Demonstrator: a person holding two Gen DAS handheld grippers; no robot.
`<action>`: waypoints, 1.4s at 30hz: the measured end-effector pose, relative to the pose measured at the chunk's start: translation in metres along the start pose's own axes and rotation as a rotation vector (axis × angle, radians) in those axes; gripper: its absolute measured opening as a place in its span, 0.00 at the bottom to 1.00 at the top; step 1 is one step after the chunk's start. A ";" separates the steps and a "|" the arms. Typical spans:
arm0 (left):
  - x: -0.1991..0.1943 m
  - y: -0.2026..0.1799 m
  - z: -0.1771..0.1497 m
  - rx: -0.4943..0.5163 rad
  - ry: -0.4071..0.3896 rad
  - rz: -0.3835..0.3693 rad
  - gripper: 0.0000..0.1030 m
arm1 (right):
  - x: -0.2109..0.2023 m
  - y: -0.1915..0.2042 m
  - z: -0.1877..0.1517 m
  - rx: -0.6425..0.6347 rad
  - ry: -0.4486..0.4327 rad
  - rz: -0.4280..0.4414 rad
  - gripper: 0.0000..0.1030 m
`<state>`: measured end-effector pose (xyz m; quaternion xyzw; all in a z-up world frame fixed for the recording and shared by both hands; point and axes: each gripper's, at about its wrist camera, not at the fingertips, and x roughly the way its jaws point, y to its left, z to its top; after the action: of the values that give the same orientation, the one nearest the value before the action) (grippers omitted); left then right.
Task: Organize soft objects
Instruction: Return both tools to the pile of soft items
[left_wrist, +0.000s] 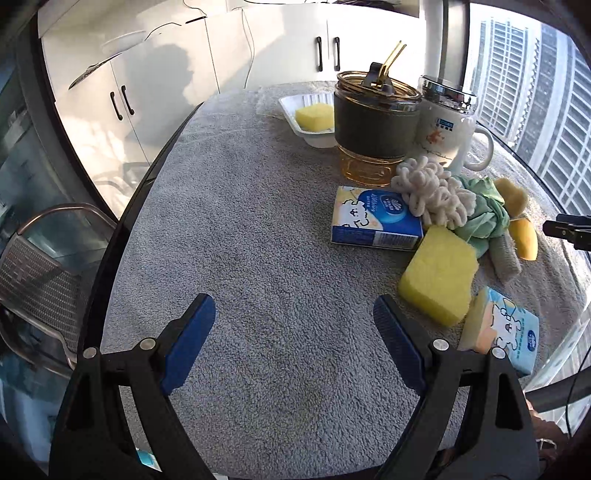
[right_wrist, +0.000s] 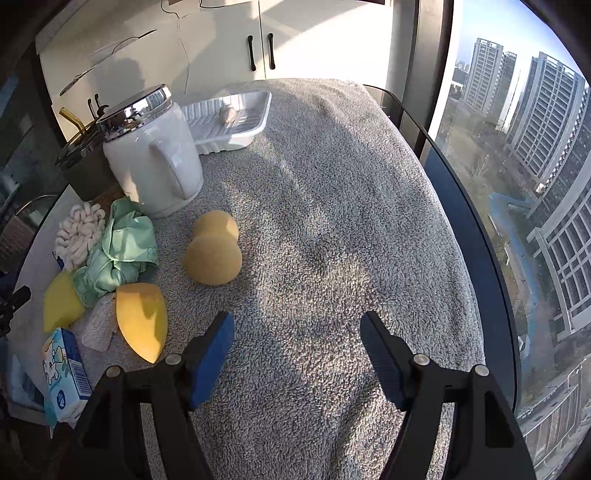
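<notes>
Just left of right tongs (right_wrist: 297, 354): teardrop sponge (right_wrist: 142, 319).

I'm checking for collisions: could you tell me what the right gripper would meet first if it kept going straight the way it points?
Probably only the bare grey towel; the right gripper is open and empty, and the gourd-shaped sponge lies left of its line.

Two tissue packs (left_wrist: 375, 218), two trays (right_wrist: 229, 122), two mugs (left_wrist: 448, 122)
</notes>
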<state>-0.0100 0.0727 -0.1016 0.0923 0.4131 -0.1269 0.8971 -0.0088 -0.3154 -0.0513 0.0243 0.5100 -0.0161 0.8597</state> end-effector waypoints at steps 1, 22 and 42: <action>-0.006 -0.010 -0.001 0.016 -0.011 -0.033 0.84 | -0.002 0.004 -0.003 -0.004 -0.001 0.014 0.72; 0.007 -0.108 -0.015 -0.024 0.142 -0.381 0.84 | -0.018 0.058 -0.028 -0.118 -0.036 0.114 0.72; 0.030 -0.153 -0.008 -0.079 0.176 -0.131 0.86 | 0.018 0.078 -0.009 -0.199 0.032 0.176 0.62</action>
<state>-0.0430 -0.0748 -0.1387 0.0405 0.5001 -0.1600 0.8501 -0.0041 -0.2376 -0.0697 -0.0162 0.5186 0.1104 0.8477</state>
